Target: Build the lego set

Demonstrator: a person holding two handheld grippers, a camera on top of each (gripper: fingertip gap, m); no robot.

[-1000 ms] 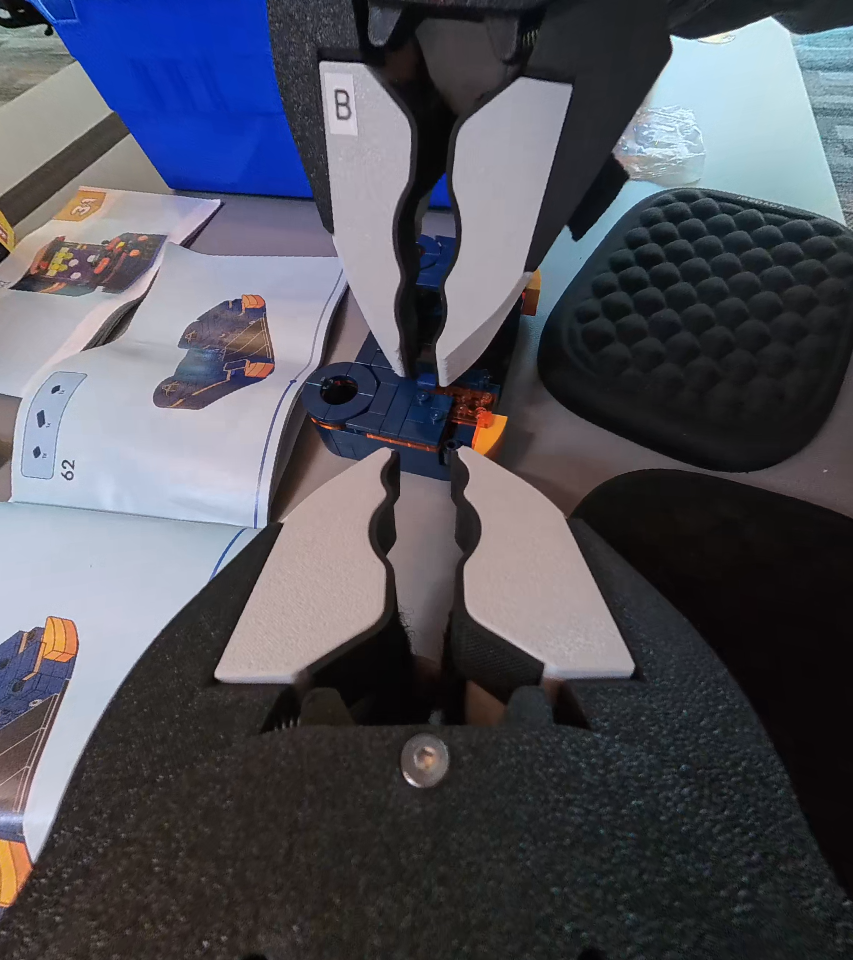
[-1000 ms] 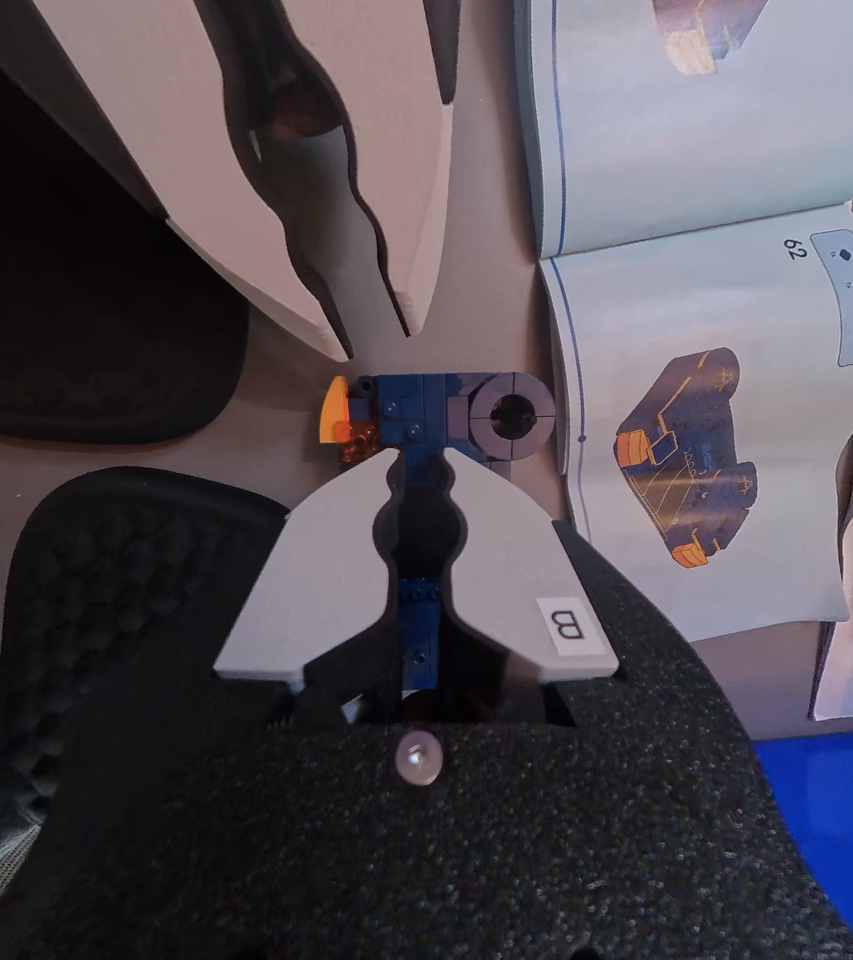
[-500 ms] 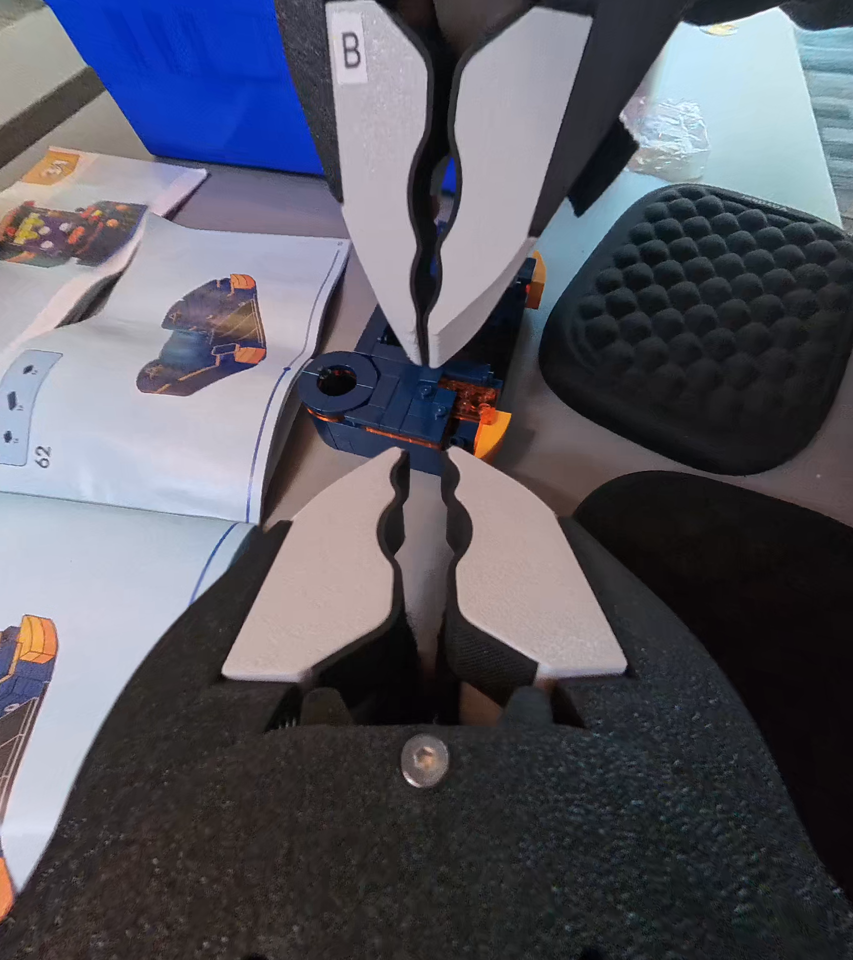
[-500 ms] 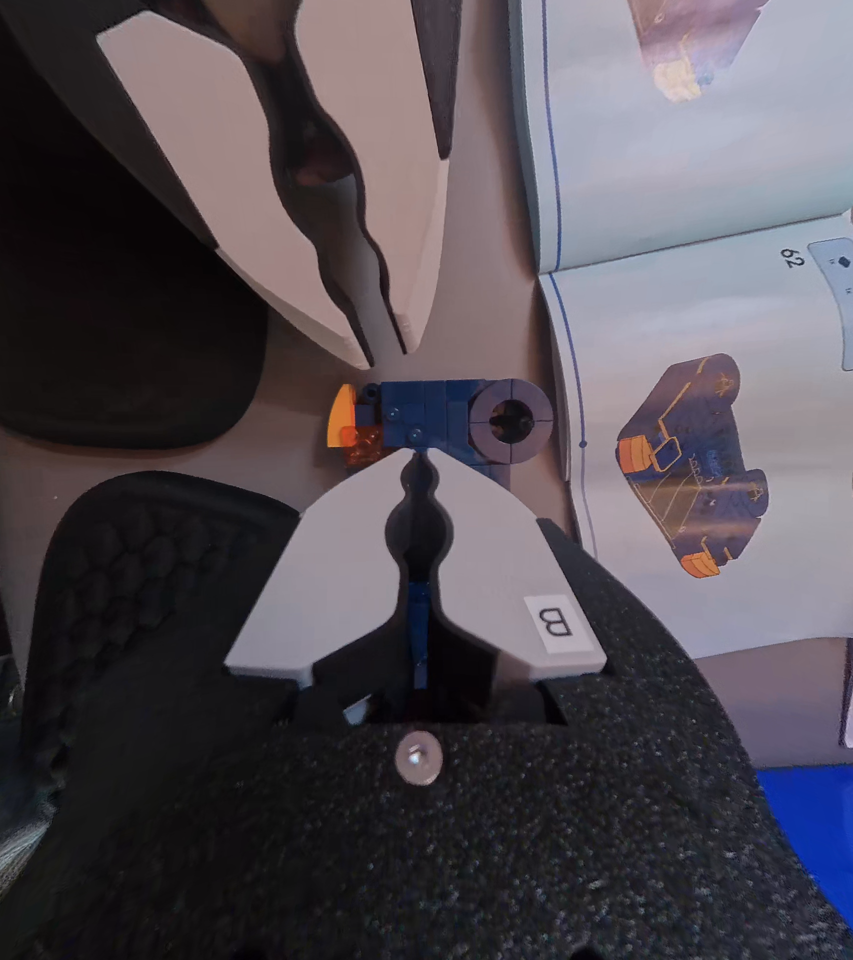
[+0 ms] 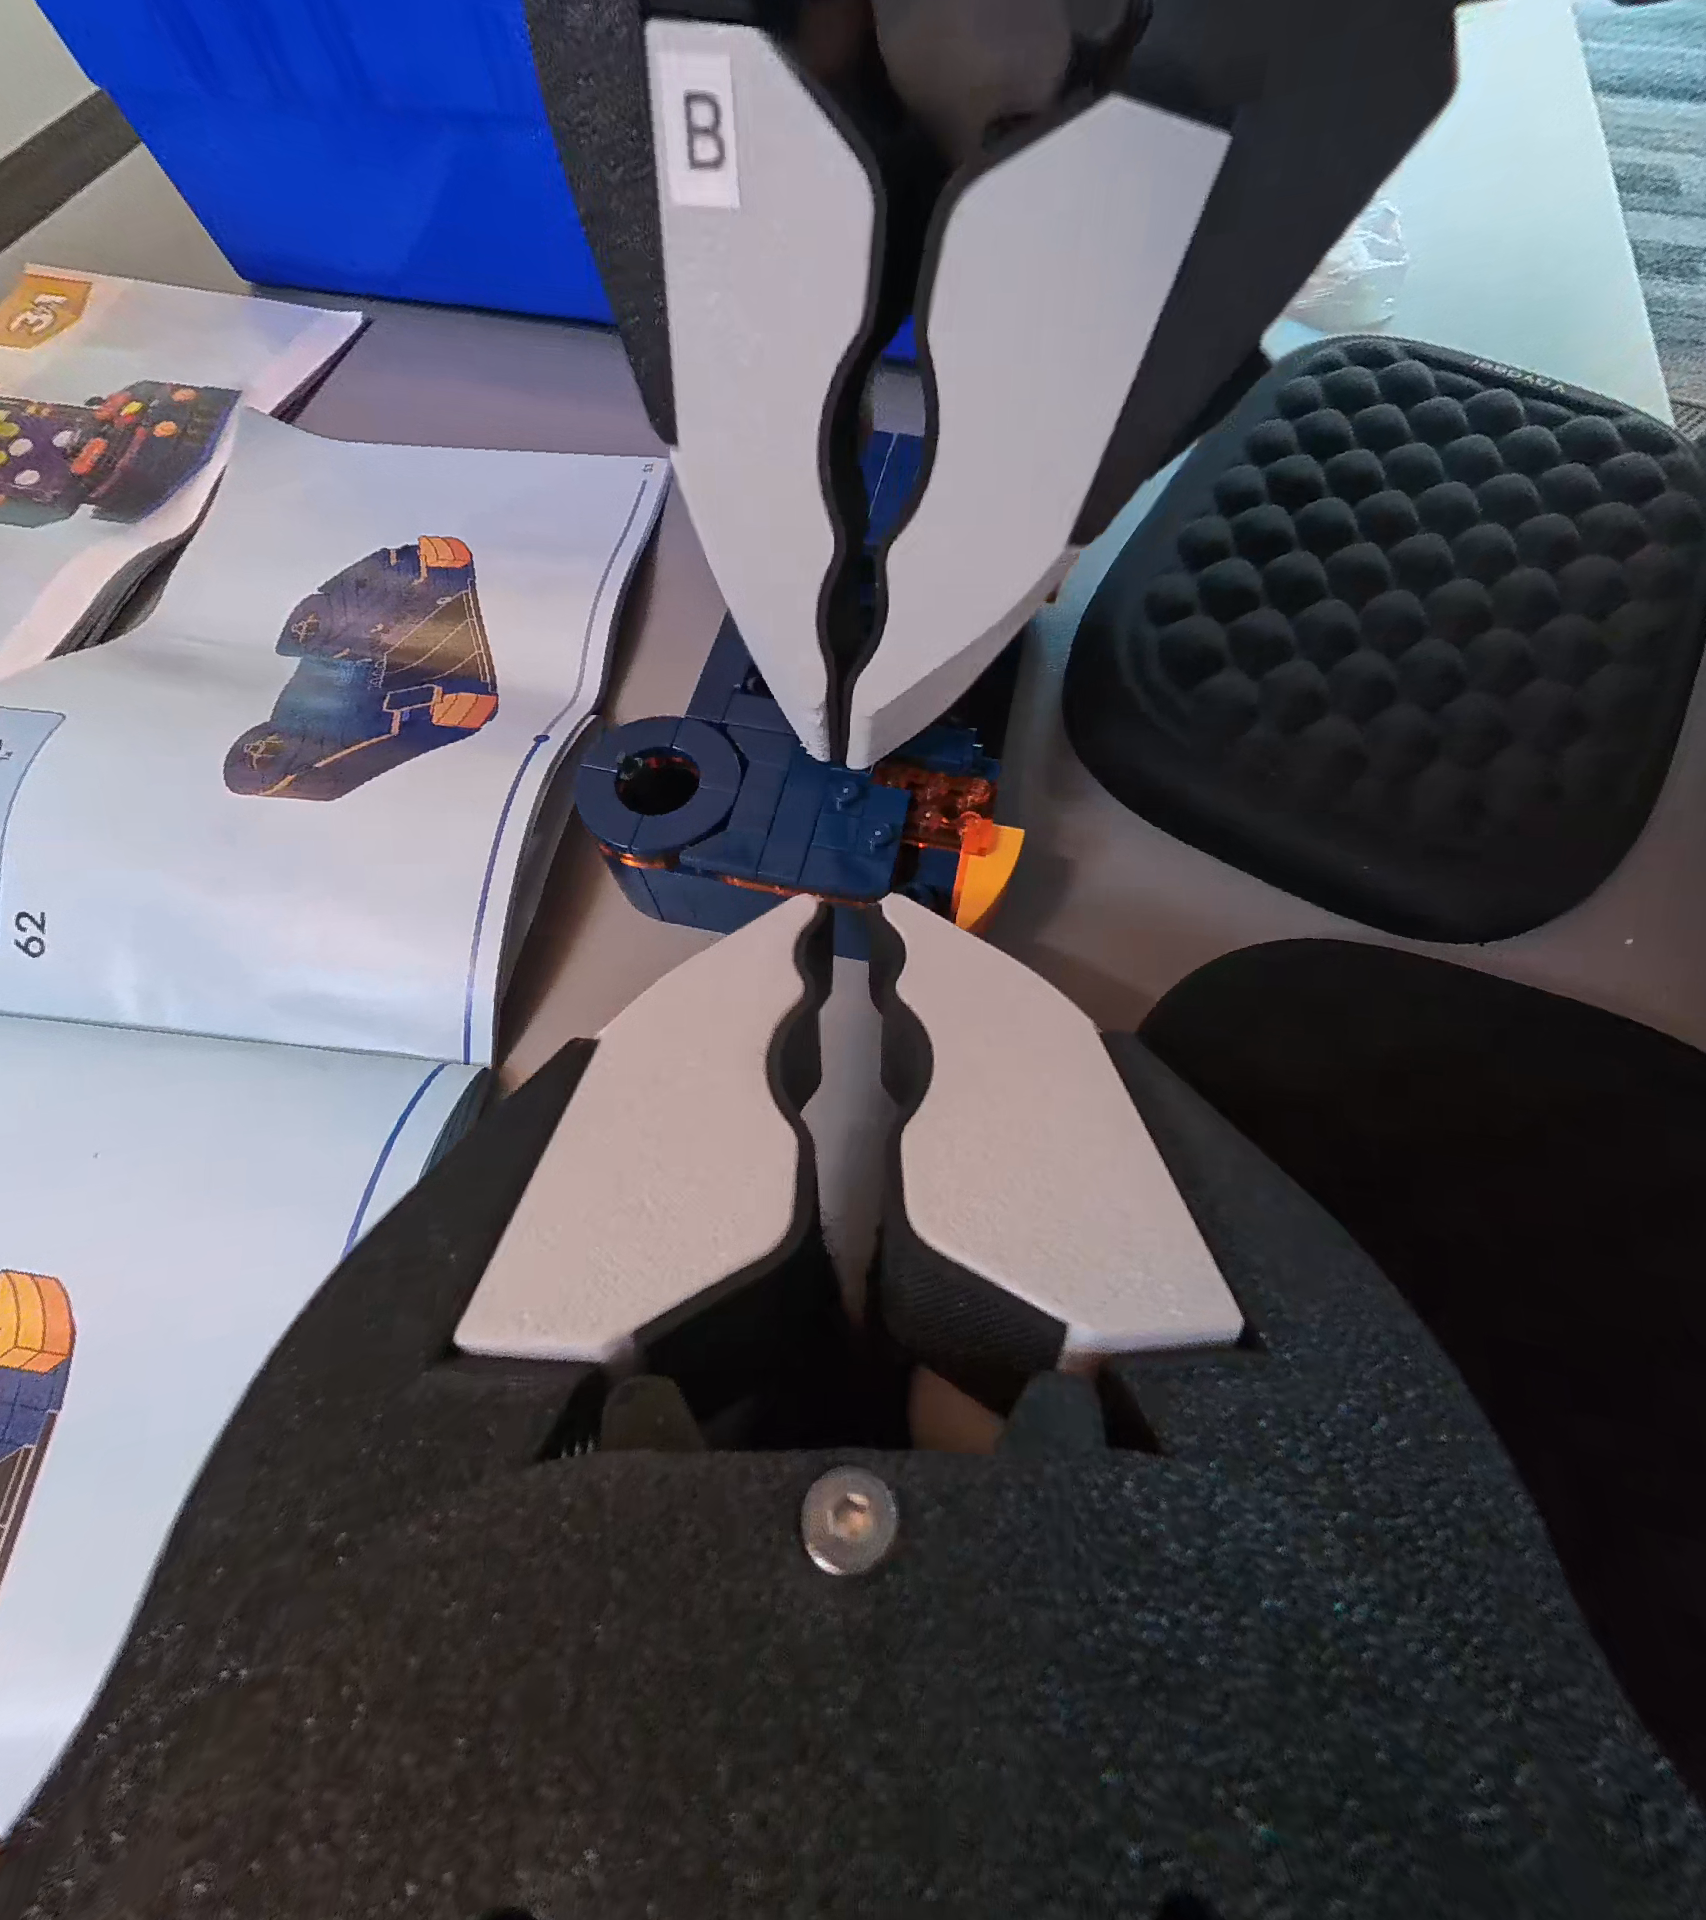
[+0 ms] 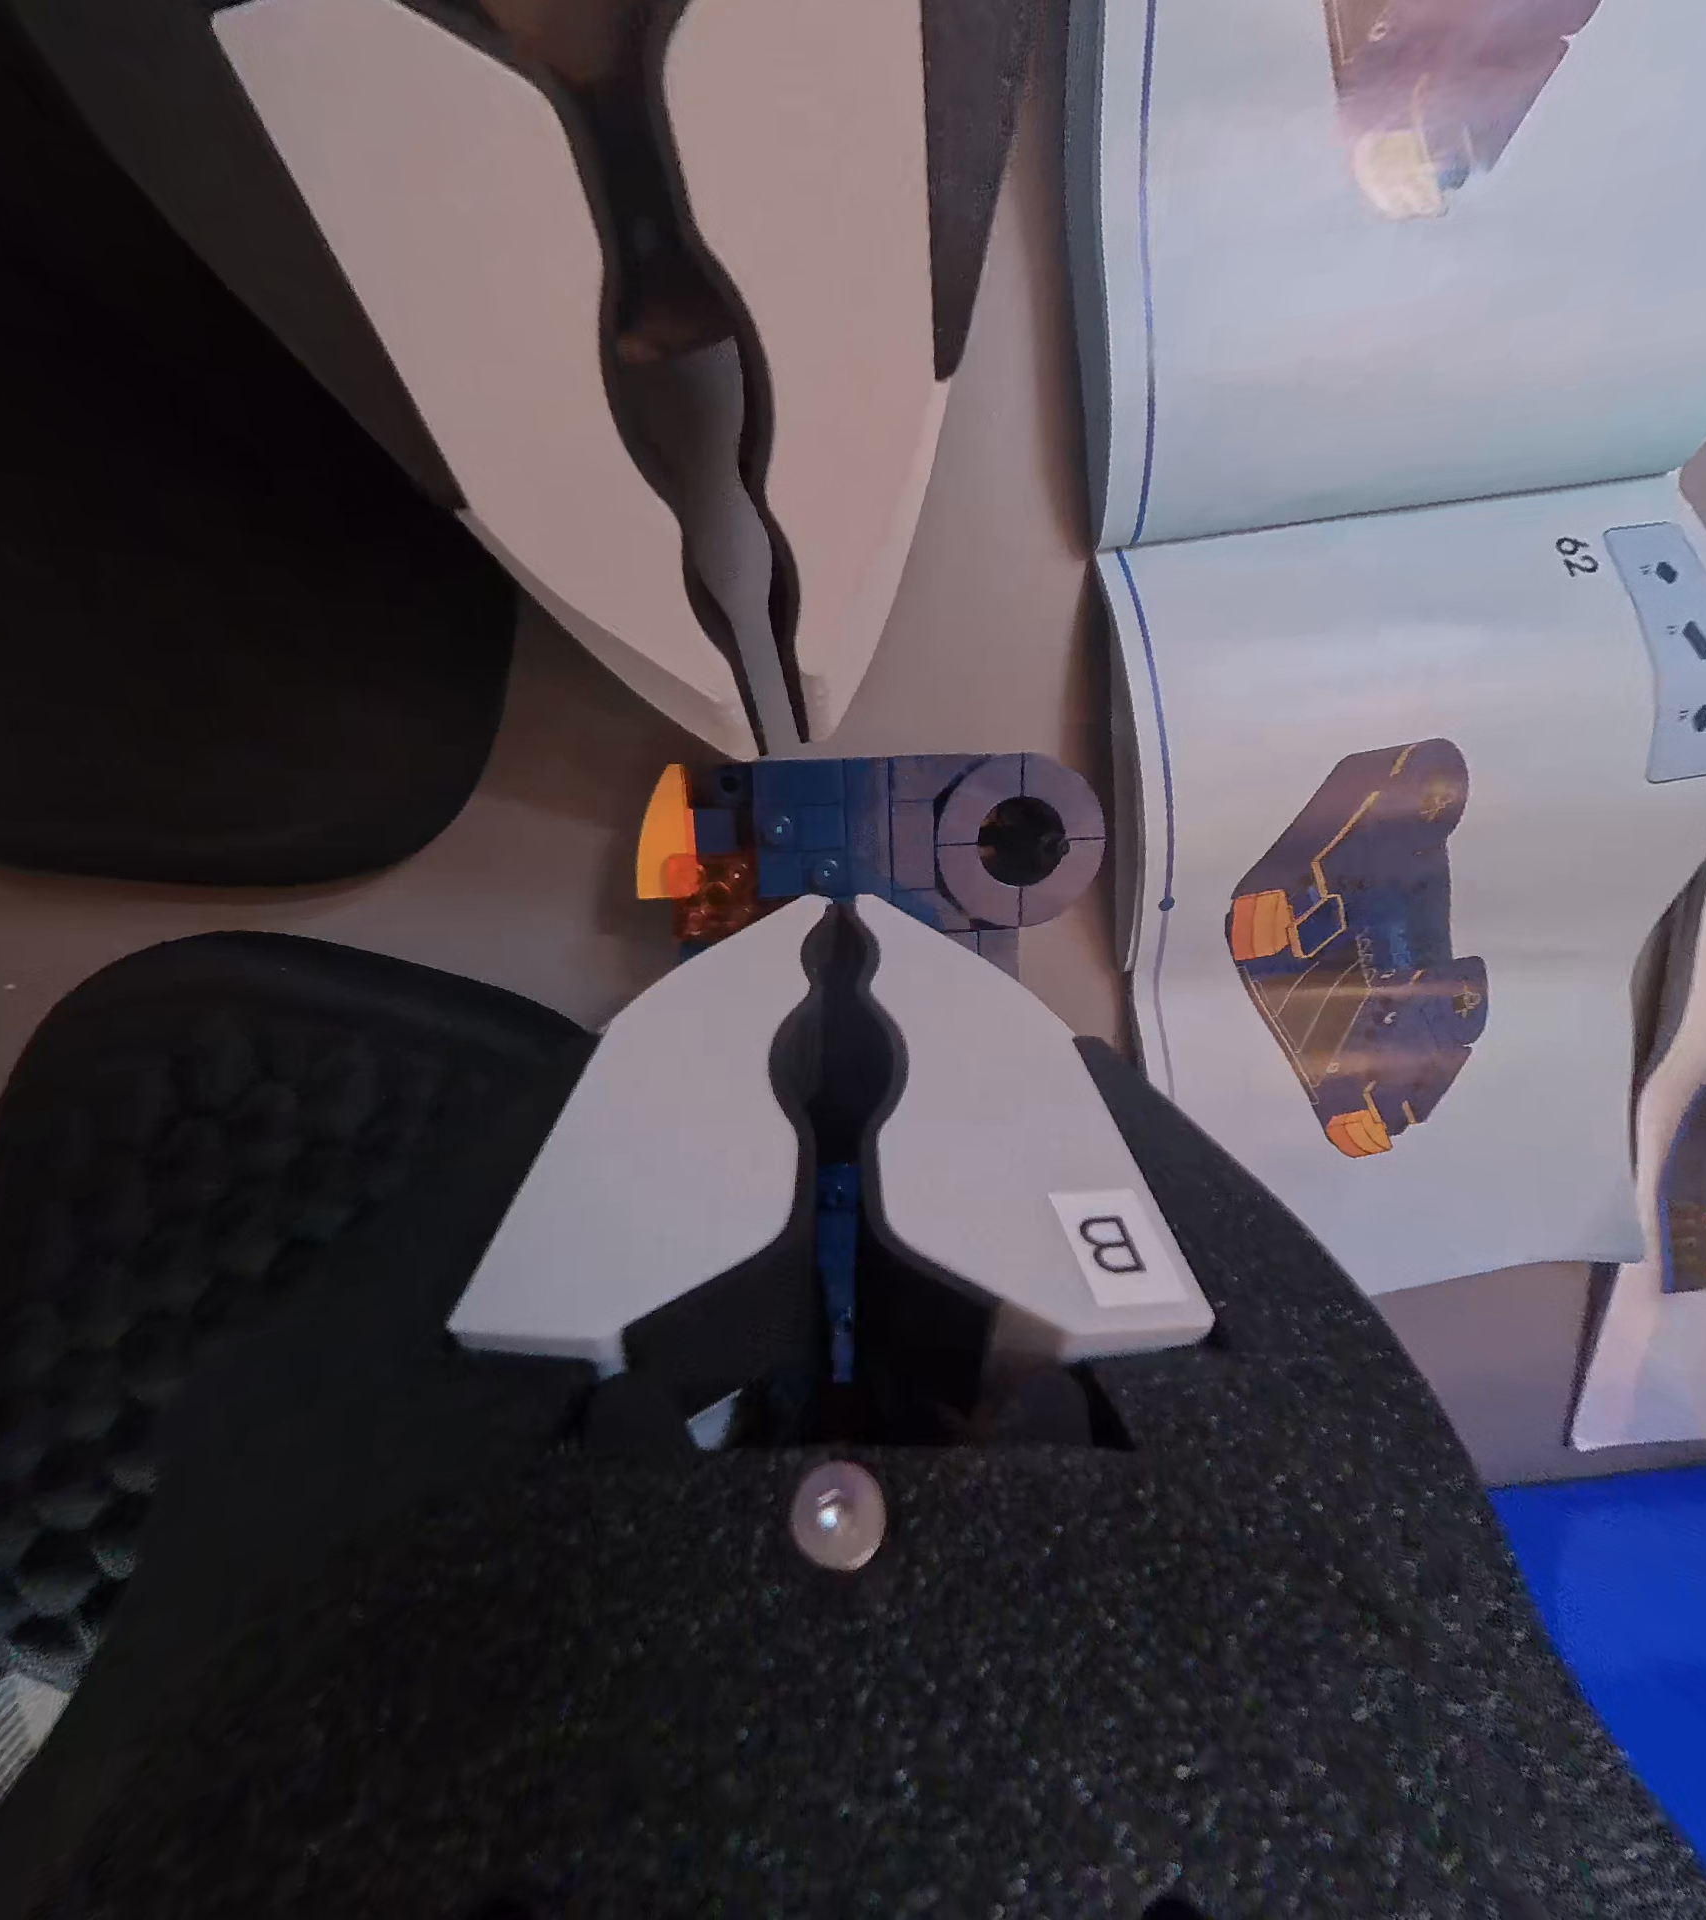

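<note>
A dark blue lego model [image 5: 755,821] with a ring at one end and orange pieces at the other lies on the grey table. It also shows in the right wrist view [image 6: 828,821]. My right gripper [image 6: 833,912] is shut and empty. It comes down from above and its tips [image 5: 844,740] rest on the model's top. My left gripper [image 5: 851,916] is all but shut with only a thin slit, empty, its tips at the model's near edge. In the right wrist view the left gripper [image 6: 778,732] sits at the model's far edge.
An open instruction booklet [image 5: 257,727] lies left of the model, also in the right wrist view [image 6: 1400,831]. A blue bin [image 5: 361,156] stands behind. A black bumpy cushion [image 5: 1400,623] and a smooth black pad [image 5: 1503,1247] lie on the right. A clear plastic bag [image 5: 1348,270] lies farther back. Only a small space, under 4 cm, lies between the two pairs of fingers.
Both grippers have narrowed. The right gripper's fingers closed fully and settled on the model's top. The left gripper moved up to the model's near edge.
</note>
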